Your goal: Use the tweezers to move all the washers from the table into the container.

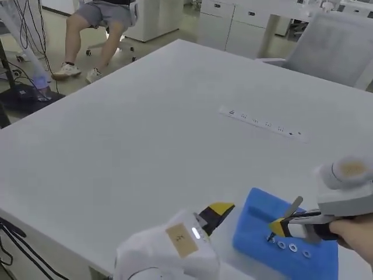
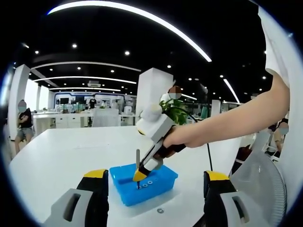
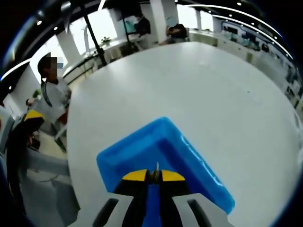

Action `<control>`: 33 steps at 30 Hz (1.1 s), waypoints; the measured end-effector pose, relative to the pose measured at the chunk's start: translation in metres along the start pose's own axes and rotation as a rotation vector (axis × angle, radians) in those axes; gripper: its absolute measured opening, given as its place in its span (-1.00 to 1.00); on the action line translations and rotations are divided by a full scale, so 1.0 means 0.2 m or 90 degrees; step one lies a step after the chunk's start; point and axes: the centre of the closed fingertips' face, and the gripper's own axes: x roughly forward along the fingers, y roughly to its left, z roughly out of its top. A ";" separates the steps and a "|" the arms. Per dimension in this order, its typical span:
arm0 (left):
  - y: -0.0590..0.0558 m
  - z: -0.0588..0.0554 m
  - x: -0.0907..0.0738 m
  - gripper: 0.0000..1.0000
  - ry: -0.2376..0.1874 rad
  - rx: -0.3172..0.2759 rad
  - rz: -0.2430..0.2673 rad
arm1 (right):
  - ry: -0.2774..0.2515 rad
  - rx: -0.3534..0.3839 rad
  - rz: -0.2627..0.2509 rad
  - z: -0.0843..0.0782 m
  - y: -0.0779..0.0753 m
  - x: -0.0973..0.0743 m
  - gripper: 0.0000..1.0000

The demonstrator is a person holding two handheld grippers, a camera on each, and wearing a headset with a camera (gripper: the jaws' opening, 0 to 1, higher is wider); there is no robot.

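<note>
A blue container (image 1: 262, 216) sits near the white table's front edge, with three washers (image 1: 293, 248) lying in it. My right gripper (image 1: 282, 226) hangs over it, shut on metal tweezers (image 1: 295, 205) whose tips point down into the container beside the washers. In the right gripper view the tweezers (image 3: 157, 169) stand between the closed yellow jaws of the right gripper (image 3: 154, 176), over the container (image 3: 142, 151). My left gripper (image 2: 154, 176) is open and wide, facing the container (image 2: 128, 194). One washer (image 2: 160, 210) lies on the table in front of the container.
A white power strip (image 1: 262, 123) lies across the table's far middle. A grey chair (image 1: 338, 46) stands at the far right and a person (image 1: 99, 23) sits beyond the far left corner. Cables hang off the table's left edge (image 1: 11, 233).
</note>
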 end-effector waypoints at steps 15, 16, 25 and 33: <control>0.01 -0.01 0.00 0.68 0.010 0.001 0.005 | -0.019 -0.028 -0.001 0.02 0.04 -0.05 -0.89; 0.01 -0.02 0.01 0.68 0.012 0.002 0.004 | -0.020 -0.029 0.000 0.02 0.04 -0.06 -0.89; 0.00 -0.03 0.01 0.68 0.018 -0.001 0.001 | -0.085 -0.052 -0.004 0.10 0.16 -0.24 -0.89; 0.01 -0.04 0.01 0.67 0.019 0.000 0.001 | -0.106 -0.064 0.028 0.07 0.32 -0.33 -0.89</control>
